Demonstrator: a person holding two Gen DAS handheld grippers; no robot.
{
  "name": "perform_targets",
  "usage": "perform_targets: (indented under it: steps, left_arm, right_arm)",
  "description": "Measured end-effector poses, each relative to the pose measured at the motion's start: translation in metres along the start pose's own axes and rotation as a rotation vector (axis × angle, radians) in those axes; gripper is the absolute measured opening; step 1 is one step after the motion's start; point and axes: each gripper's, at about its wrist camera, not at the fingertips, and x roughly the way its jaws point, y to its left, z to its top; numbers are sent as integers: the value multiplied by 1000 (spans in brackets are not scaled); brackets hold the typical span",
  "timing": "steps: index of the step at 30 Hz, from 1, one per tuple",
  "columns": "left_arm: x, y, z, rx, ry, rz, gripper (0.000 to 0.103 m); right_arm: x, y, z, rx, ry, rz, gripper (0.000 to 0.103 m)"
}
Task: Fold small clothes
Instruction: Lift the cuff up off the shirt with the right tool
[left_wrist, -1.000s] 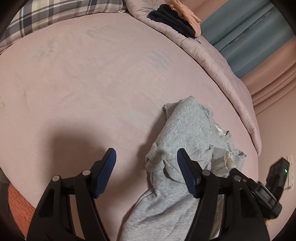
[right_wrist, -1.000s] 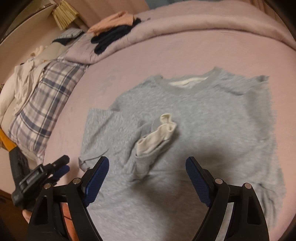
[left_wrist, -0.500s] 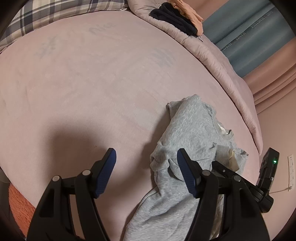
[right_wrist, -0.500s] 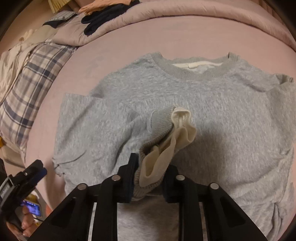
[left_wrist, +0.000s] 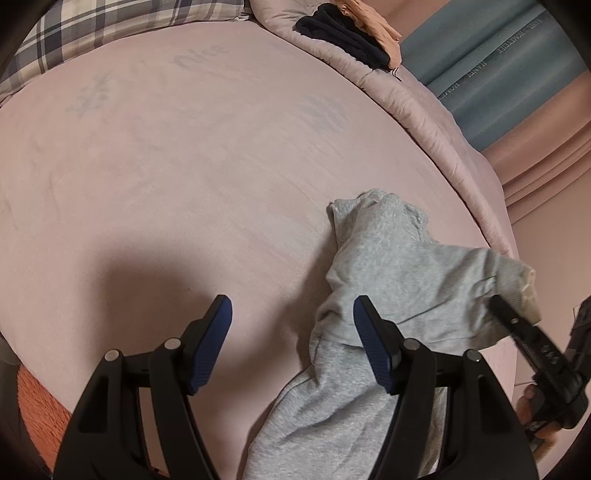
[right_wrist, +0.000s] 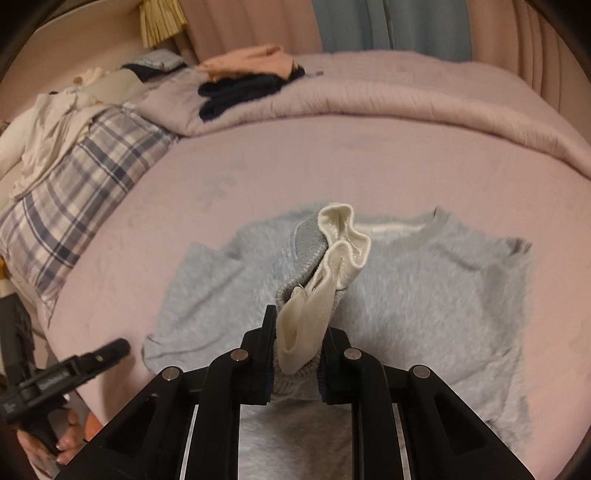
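Observation:
A small grey sweatshirt (right_wrist: 424, 295) lies face up on the pink bed, collar away from me. My right gripper (right_wrist: 297, 350) is shut on its sleeve cuff (right_wrist: 332, 266), grey outside with cream lining, and holds it lifted above the chest. In the left wrist view the sweatshirt (left_wrist: 388, 266) lies to the right, with the lifted sleeve stretched toward the right gripper (left_wrist: 517, 325) at the right edge. My left gripper (left_wrist: 291, 317) is open and empty, low over the bed beside the garment's left edge.
A plaid pillow (right_wrist: 74, 192) lies at the left. A folded pink duvet (right_wrist: 406, 99) runs along the far side with dark and peach clothes (right_wrist: 243, 85) on it. Curtains (left_wrist: 498, 55) hang beyond. Bare pink sheet (left_wrist: 184, 166) spreads ahead of the left gripper.
My right gripper closed on the sleeve cuff and lifted it up off the chest. The left gripper stayed open and barely moved.

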Motion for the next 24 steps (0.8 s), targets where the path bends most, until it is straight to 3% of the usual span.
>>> perform_targets:
  steps: [13, 24]
  left_arm:
    - [7, -18, 0, 46, 13, -6, 67]
    - [22, -44, 5, 113, 39, -13, 67]
  right_arm:
    - [-40, -8, 19, -7, -157, -57, 19]
    - [-51, -26, 20, 32, -196, -77, 18]
